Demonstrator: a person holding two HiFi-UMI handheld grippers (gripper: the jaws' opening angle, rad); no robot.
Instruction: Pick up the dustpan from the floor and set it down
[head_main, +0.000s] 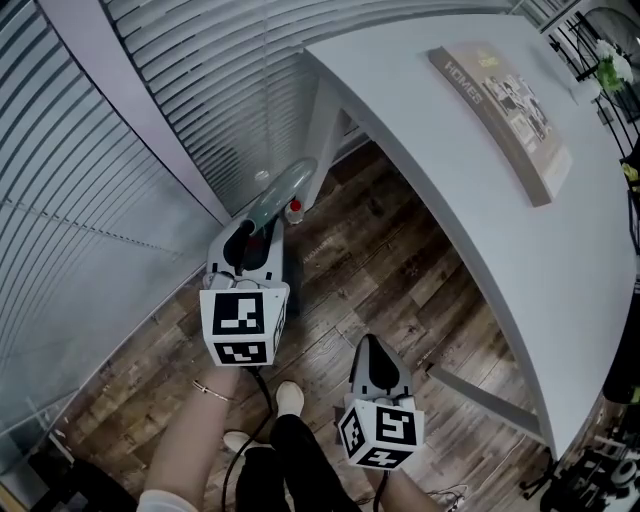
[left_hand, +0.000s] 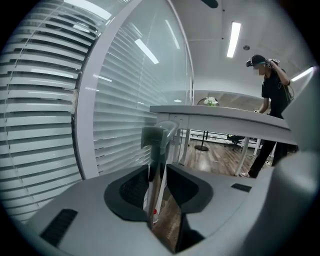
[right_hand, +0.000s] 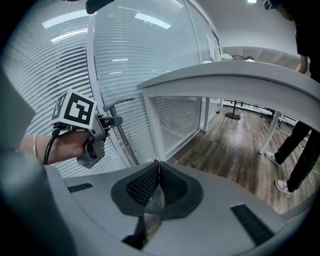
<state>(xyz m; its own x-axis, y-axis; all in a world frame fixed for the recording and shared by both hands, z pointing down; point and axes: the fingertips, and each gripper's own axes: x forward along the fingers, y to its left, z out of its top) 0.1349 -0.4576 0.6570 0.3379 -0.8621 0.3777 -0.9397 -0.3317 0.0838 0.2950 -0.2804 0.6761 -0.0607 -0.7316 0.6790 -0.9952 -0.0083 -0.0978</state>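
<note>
**Dustpan** (head_main: 285, 185): grey-green and narrow, seen edge-on. It is sitting between the jaws of the left gripper (head_main: 252, 232), near the foot of the slatted blinds (head_main: 200, 80).
- Long axis: in the head view it is running from the jaws up and to the right, with the far end pointing at the white table (head_main: 450, 150) where its leg meets the blinds.
- In the left gripper view the dustpan (left_hand: 156, 150) is rising straight out of the jaws, with its wider end farthest away.
- Whether it is touching the wood floor (head_main: 400, 270) cannot be told.

**Left gripper** (left_hand: 157, 172): its pads are pressing on the dustpan's thin body.

**Right gripper** (right_hand: 157, 167): its jaws are meeting at the tips, with nothing between them. It is hanging apart from the dustpan, lower right in the head view (head_main: 372, 345).

**View differences**
- Only the head view is showing the book (head_main: 505, 115) lying on the tabletop.
- Only the left gripper view is showing a person in dark clothes (left_hand: 272, 100) standing beyond the table.
- Only the right gripper view is showing the left gripper (right_hand: 112, 121) from the side.
</note>
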